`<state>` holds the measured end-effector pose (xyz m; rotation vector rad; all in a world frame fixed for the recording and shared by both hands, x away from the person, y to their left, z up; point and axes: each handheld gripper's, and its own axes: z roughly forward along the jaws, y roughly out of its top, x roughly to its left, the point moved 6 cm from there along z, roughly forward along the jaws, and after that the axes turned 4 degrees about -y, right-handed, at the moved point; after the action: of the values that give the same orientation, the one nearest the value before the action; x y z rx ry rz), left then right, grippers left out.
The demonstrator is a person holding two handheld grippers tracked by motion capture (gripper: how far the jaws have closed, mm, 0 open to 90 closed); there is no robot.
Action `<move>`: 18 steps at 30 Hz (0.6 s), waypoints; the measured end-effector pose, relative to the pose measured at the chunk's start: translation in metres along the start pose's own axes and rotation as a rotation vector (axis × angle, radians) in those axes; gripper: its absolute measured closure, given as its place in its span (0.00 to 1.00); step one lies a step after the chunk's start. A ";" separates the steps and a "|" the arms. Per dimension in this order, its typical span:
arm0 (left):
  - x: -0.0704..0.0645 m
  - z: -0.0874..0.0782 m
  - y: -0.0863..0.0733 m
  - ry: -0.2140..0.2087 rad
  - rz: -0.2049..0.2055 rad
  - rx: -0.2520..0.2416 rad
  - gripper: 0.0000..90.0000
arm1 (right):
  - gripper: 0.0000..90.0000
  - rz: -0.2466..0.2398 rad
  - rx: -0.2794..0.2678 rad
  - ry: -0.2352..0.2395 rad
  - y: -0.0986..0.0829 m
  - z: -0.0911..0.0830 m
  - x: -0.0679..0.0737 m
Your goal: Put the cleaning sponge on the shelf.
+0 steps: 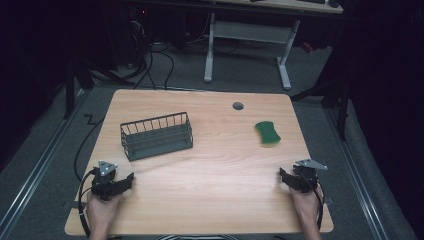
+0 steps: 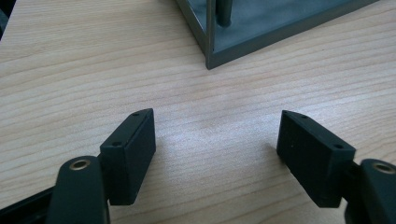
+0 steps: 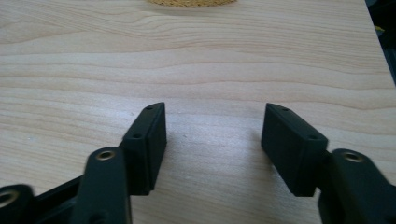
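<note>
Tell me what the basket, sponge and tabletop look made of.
Basket: looks like metal wire with a solid base, matte dark grey coating; thin straight bars and a flat floor show in the left gripper view. Sponge: soft foam, green scouring top, with a yellow edge in the right gripper view. Tabletop: light wood-grain surface, probably laminate; the grain is even, with a slight sheen.

Basket (image 2: 261,28) cropped by top edge; sponge (image 3: 191,2) mostly cut off.
</note>
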<state>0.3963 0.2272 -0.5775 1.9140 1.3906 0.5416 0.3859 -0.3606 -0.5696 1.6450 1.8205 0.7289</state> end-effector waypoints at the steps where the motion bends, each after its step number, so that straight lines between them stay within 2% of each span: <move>1: 0.000 0.000 0.000 0.001 0.000 0.000 0.31 | 0.49 -0.002 0.001 0.000 0.000 0.000 -0.001; 5: 0.001 -0.001 0.000 -0.004 -0.015 -0.008 0.34 | 0.54 -0.019 -0.010 -0.006 0.000 -0.001 -0.002; 9: 0.002 -0.002 0.000 -0.014 -0.039 -0.018 0.35 | 0.55 -0.016 -0.015 -0.001 0.000 -0.002 -0.002; 13: 0.003 -0.003 -0.001 -0.006 -0.044 -0.021 0.37 | 0.57 -0.022 -0.051 0.031 0.004 -0.008 0.001; 15: 0.003 -0.004 -0.001 -0.002 -0.055 -0.024 0.38 | 0.57 -0.049 -0.080 0.066 0.009 -0.013 0.007; 17: 0.003 -0.006 -0.001 -0.004 -0.059 -0.036 0.39 | 0.58 -0.057 -0.087 0.079 0.012 -0.015 0.010; 18: 0.003 -0.006 -0.001 -0.005 -0.064 -0.041 0.40 | 0.59 -0.074 -0.112 0.100 0.020 -0.019 0.017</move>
<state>0.3925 0.2324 -0.5746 1.8305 1.4215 0.5299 0.3844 -0.3425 -0.5433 1.4857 1.8637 0.8776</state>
